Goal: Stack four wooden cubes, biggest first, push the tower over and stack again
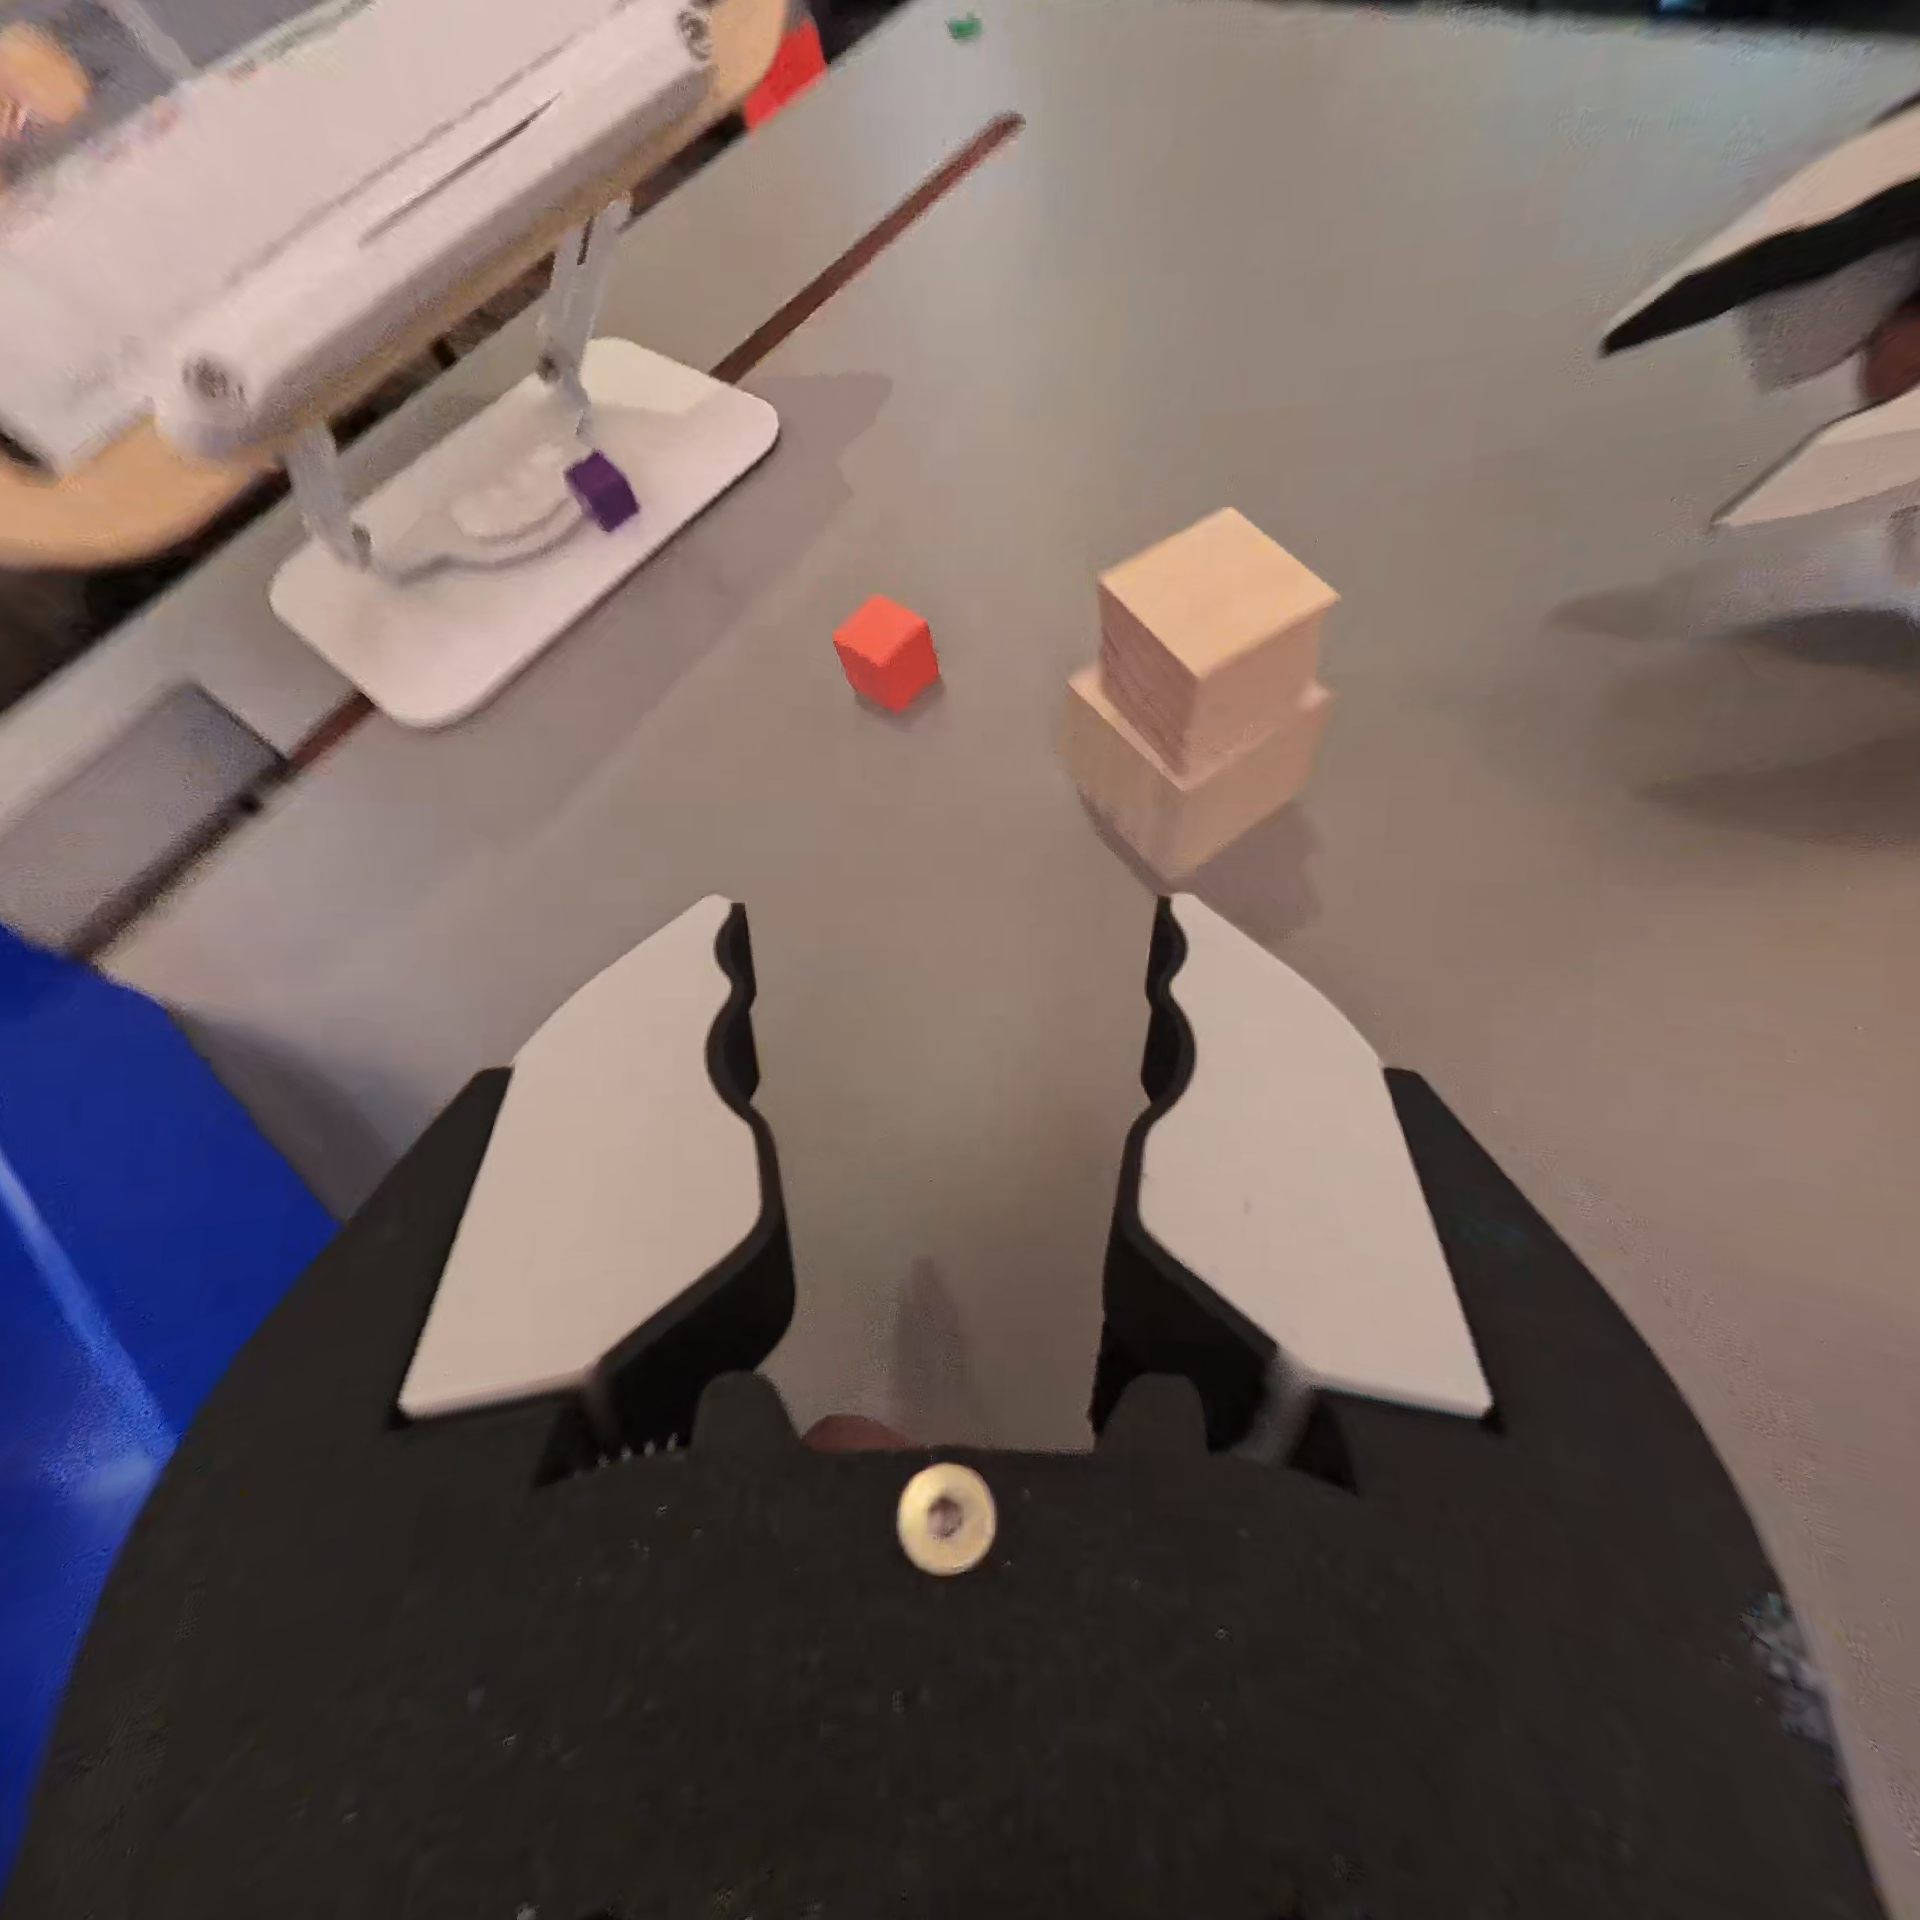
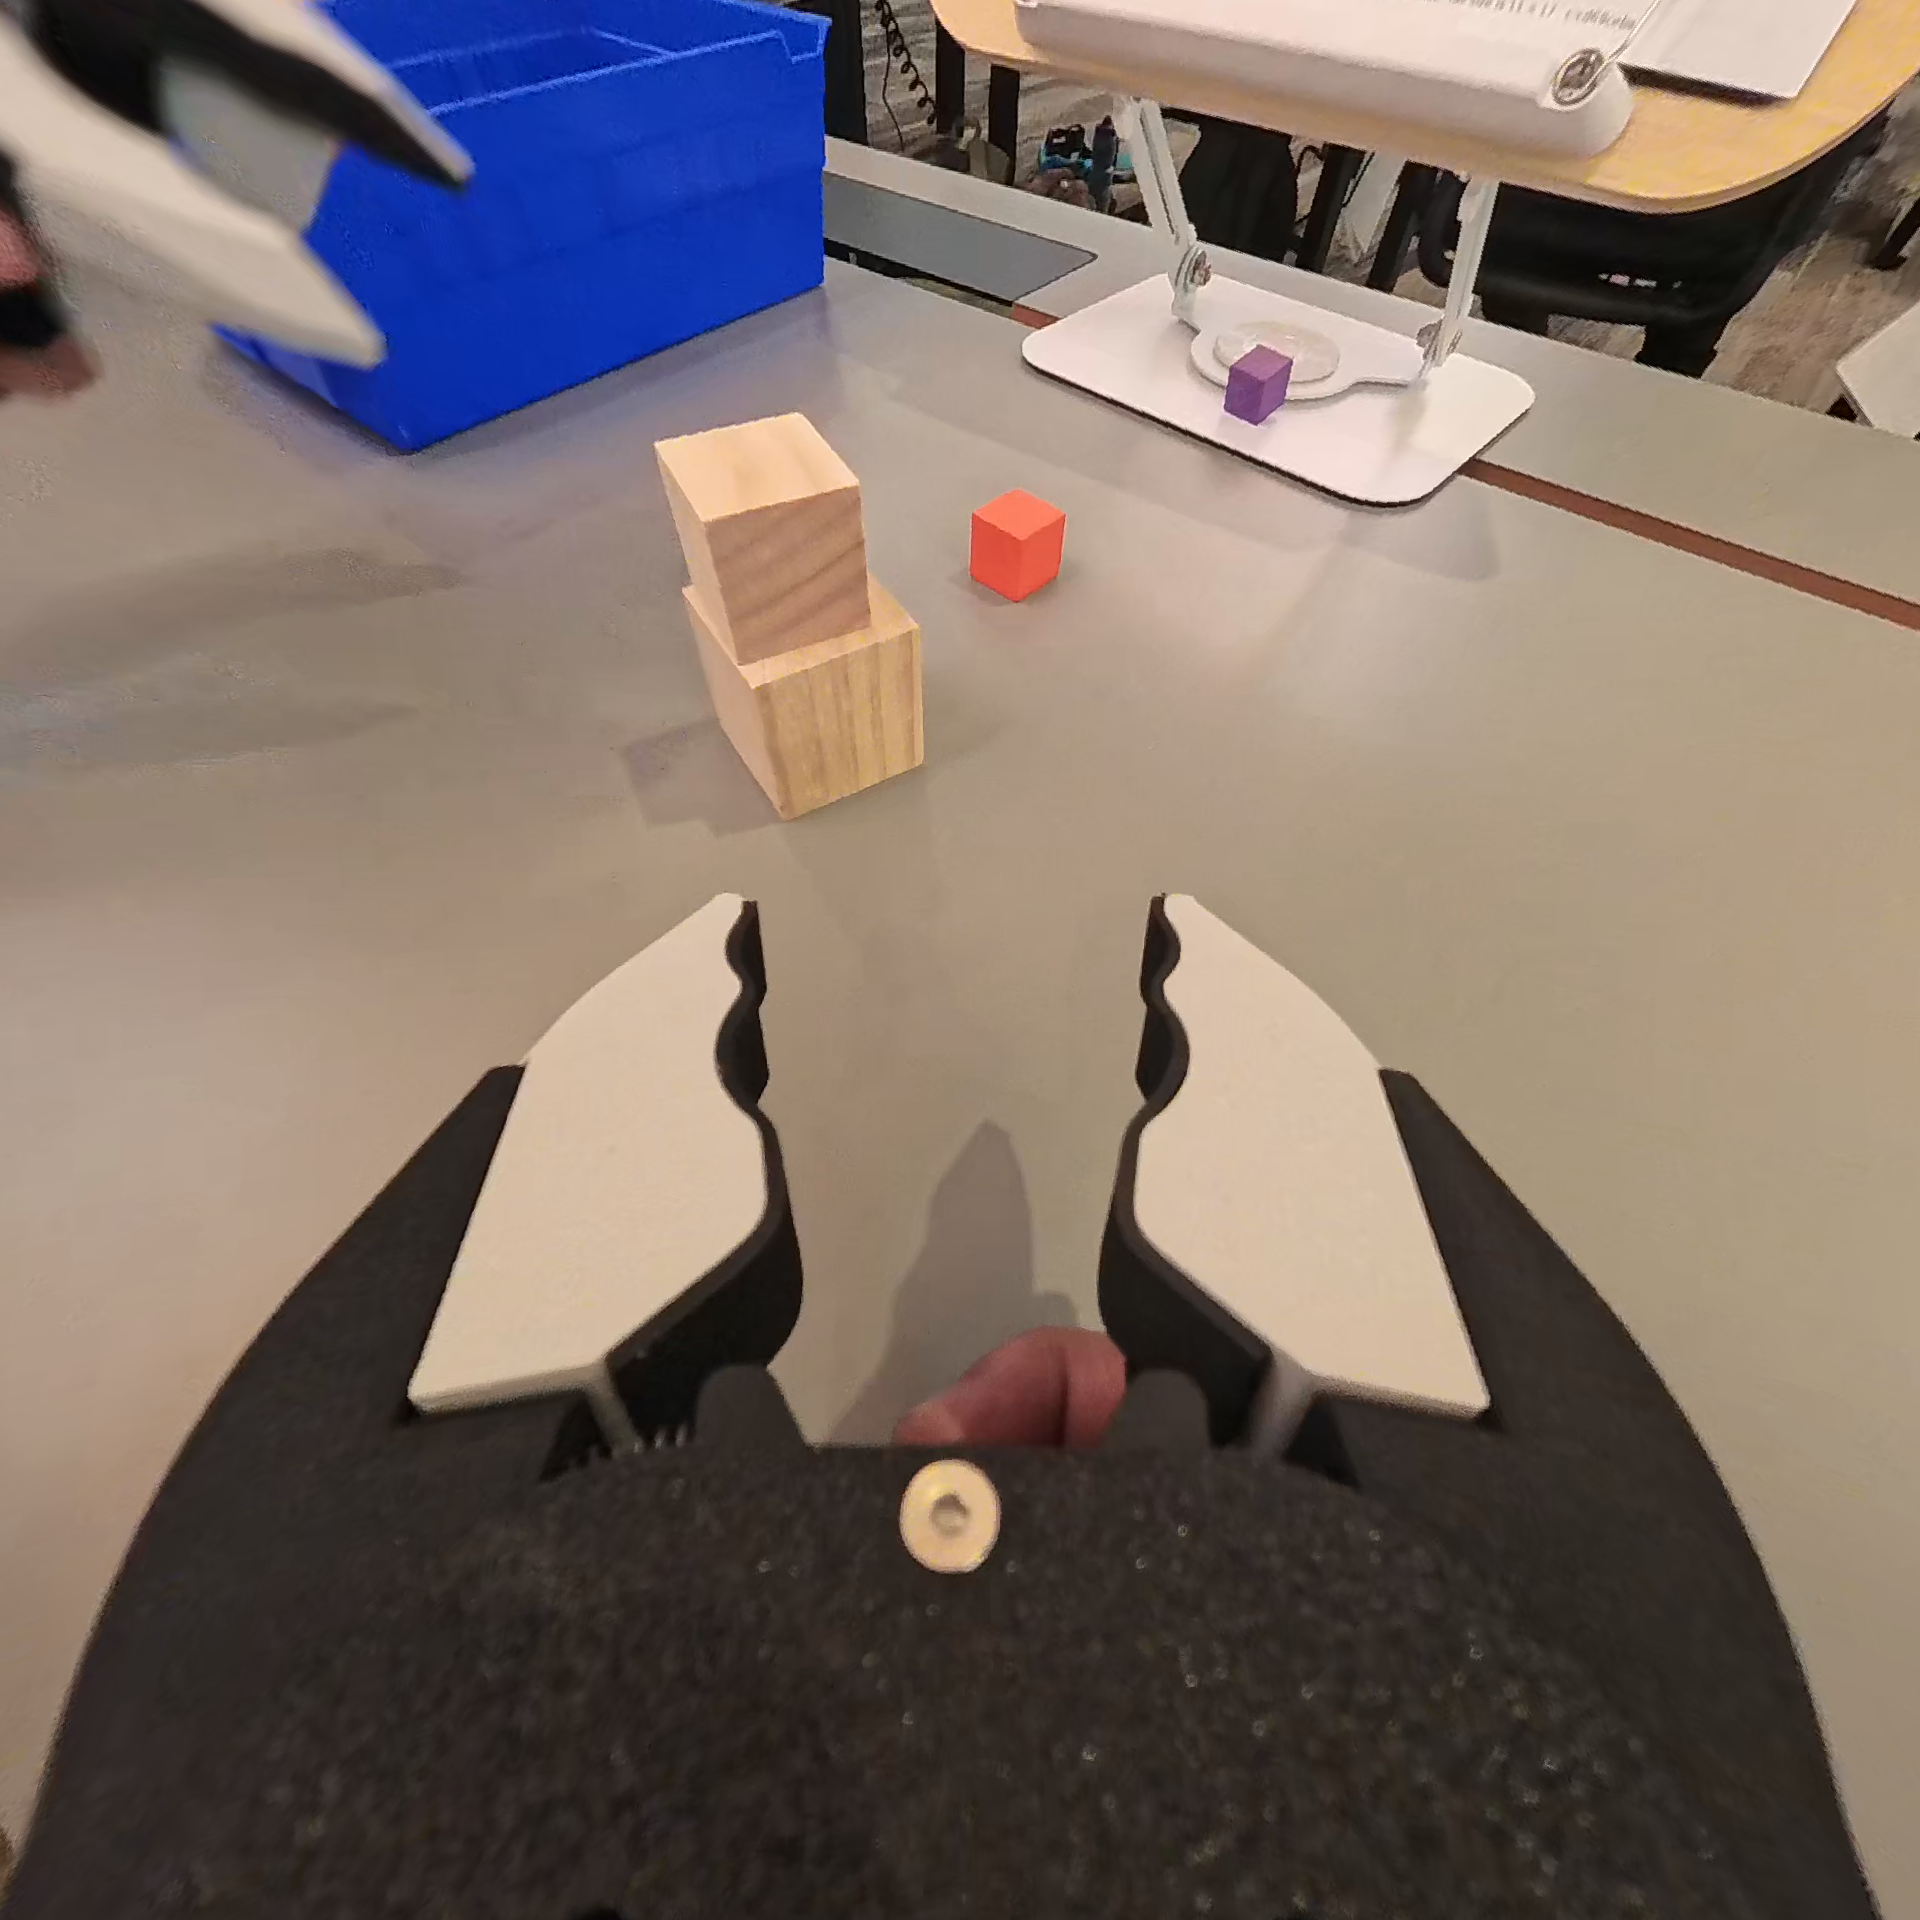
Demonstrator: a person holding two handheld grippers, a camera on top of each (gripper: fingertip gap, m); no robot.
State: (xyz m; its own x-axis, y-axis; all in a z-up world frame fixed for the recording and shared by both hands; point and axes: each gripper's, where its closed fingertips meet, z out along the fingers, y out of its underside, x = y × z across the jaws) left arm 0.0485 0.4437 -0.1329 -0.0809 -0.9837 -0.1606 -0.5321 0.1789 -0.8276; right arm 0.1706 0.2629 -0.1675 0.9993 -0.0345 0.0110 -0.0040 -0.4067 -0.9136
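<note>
While the left gripper [image 1: 948, 914] gapes empty, the smaller wooden cube [image 1: 1216, 634] sits atop the bigger wooden cube [image 1: 1195, 790], red cube [image 1: 885, 652] just beside.

Seen from the right wrist, the right gripper [image 2: 951, 909] likewise gapes empty; purple cube [image 2: 1255, 384] lies beyond the bigger wooden cube [image 2: 821, 707], on a white stand base [image 2: 1351, 436].

Grey table [image 2: 1455, 831], brown seam; blue bin [image 2: 623, 208] far-left; white stand [image 2: 1351, 436]; wooden tabletop [image 2: 1714, 156] behind, perhaps desk

Two stacked cubes [image 2: 800, 613] of pale raw wood with visible grain, a matt-painted red cube [image 2: 1016, 544] at their 2 o'clock, a smooth grey satin table [image 2: 1455, 831], and a glossy blue plastic bin [image 2: 582, 229].
</note>
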